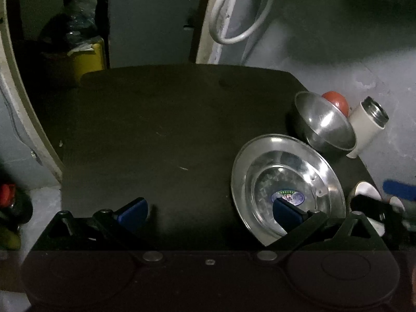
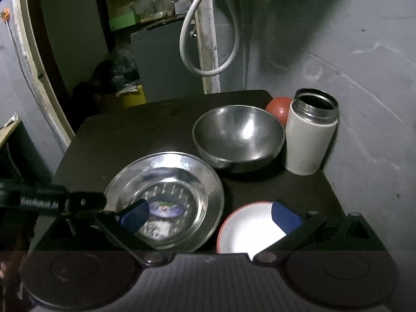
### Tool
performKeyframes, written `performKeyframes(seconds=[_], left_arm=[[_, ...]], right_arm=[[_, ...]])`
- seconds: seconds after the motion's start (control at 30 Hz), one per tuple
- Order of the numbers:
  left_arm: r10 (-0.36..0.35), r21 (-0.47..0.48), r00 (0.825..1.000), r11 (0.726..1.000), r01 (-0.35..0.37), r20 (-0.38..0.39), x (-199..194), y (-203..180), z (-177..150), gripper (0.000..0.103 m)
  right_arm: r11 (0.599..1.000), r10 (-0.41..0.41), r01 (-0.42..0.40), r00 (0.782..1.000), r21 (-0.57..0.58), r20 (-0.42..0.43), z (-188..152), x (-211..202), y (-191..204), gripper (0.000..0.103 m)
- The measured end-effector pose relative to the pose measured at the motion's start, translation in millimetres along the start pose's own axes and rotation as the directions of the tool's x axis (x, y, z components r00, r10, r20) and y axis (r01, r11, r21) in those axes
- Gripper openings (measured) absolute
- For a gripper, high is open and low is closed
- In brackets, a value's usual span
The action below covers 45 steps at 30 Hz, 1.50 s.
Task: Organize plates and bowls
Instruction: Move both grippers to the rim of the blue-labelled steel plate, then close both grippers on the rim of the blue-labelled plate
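Observation:
A shiny steel plate (image 1: 286,161) with a blue sticker lies on the right of the dark table (image 1: 156,130). Behind it stands a steel bowl (image 1: 325,122). My left gripper (image 1: 209,213) is open and holds nothing; its right finger hangs over the plate's near side. In the right wrist view the steel plate (image 2: 182,171) is at the front left and the steel bowl (image 2: 239,135) behind it. A white bowl with a red rim (image 2: 249,234) sits at the front. My right gripper (image 2: 210,217) is open, with one finger above the plate and one above the white bowl.
A white flask with an open steel mouth (image 2: 310,135) stands at the table's right back, beside a red round bowl (image 2: 279,106) against the wall. A looped white hose (image 2: 208,39) hangs behind the table. A yellow bin (image 1: 88,59) sits past the far left corner.

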<state>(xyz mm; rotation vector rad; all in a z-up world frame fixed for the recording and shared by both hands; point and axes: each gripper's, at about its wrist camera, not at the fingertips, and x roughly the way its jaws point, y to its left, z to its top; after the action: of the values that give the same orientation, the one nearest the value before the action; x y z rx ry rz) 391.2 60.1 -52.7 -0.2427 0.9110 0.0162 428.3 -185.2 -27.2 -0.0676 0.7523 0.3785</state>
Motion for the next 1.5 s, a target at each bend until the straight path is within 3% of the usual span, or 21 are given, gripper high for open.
performKeyframes(seconds=[0.3, 0.7, 0.87, 1.17, 1.5], left_arm=[[-0.016, 0.009, 1.0, 1.0, 0.016, -0.016, 12, 2, -3, 0.102], [-0.031, 0.035, 0.999, 0.999, 0.031, -0.013, 13, -3, -3, 0.1], [-0.051, 0.034, 0.999, 0.998, 0.051, -0.008, 12, -5, -3, 0.092], [-0.086, 0.01, 0.996, 0.996, 0.086, -0.01, 10, -4, -3, 0.075], [-0.133, -0.001, 0.991, 0.991, 0.133, -0.031, 14, -7, -3, 0.041]], right_arm=[[0.998, 0.025, -0.028, 0.999, -0.059, -0.042, 17, 32, -2, 0.097], [0.995, 0.031, -0.04, 0.995, -0.092, -0.097, 23, 47, -1, 0.078], [0.994, 0.028, -0.04, 0.993, -0.1, -0.115, 22, 52, 0, 0.063], [0.994, 0.028, -0.041, 0.991, -0.1, -0.131, 20, 56, -1, 0.043], [0.995, 0.021, -0.035, 0.989, -0.094, -0.149, 17, 59, 0, 0.03]])
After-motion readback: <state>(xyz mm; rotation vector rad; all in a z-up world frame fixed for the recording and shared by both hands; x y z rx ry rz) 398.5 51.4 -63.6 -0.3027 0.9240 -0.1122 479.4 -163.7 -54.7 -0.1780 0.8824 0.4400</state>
